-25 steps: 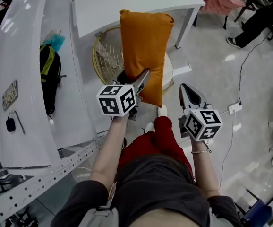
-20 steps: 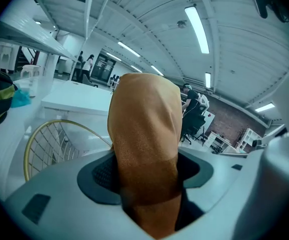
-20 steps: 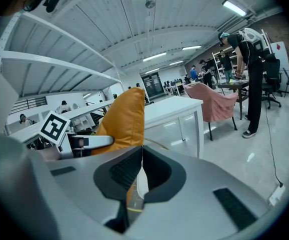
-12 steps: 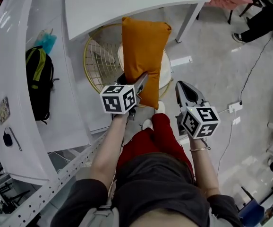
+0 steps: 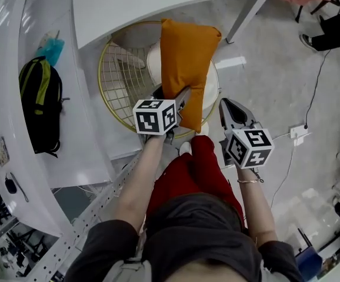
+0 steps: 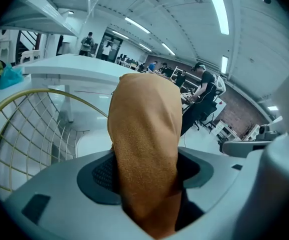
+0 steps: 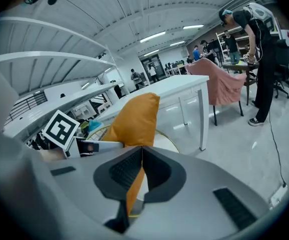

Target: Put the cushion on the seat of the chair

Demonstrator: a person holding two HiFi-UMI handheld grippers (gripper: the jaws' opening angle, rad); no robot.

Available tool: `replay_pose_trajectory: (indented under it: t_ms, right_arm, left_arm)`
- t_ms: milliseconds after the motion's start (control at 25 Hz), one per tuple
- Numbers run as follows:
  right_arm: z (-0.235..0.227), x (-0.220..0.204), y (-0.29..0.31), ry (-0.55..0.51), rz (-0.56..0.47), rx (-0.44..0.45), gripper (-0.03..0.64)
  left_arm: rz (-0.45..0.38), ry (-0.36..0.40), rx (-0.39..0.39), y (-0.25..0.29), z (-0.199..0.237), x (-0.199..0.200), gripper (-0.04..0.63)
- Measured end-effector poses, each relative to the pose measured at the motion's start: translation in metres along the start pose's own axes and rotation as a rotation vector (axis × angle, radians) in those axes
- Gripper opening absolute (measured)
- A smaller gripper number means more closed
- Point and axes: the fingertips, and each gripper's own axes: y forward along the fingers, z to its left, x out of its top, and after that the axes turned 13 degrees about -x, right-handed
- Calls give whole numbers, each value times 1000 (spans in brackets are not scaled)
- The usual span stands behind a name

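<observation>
An orange cushion [image 5: 189, 63] hangs upright over a chair with a gold wire back [image 5: 122, 75] and a round white seat [image 5: 211, 90]. My left gripper [image 5: 173, 100] is shut on the cushion's near lower edge. In the left gripper view the cushion [image 6: 144, 134] fills the gap between the jaws, with the wire back [image 6: 29, 129] to the left. My right gripper [image 5: 229, 108] hovers to the right of the cushion, apart from it, holding nothing. Its jaws meet at the tips in the right gripper view [image 7: 140, 151], with the cushion [image 7: 134, 116] beyond them.
A white desk [image 5: 158, 4] stands just behind the chair, its leg [image 5: 243, 19] at the right. A black and green backpack [image 5: 40, 98] lies on the curved white counter [image 5: 5, 69] to the left. A power strip [image 5: 302, 131] and cable lie on the floor at the right.
Both grippers have sunk and moved forward toward the chair with the cushion. The cushion now hangs over the seat, still held by the left gripper.
</observation>
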Motion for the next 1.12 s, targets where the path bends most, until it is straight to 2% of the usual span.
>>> replay_pose_trajectory:
  t_ms: [320, 520, 1120]
  right_arm:
    - [5, -17, 41, 3, 62, 6, 18]
    - [6, -27, 65, 6, 94, 9, 18]
    - [3, -57, 116, -43, 179, 25, 18]
  left_arm:
    - [86, 22, -11, 32, 32, -16, 316]
    - [135, -1, 10, 52, 60, -29, 318]
    - [223, -17, 41, 94, 103, -45, 322]
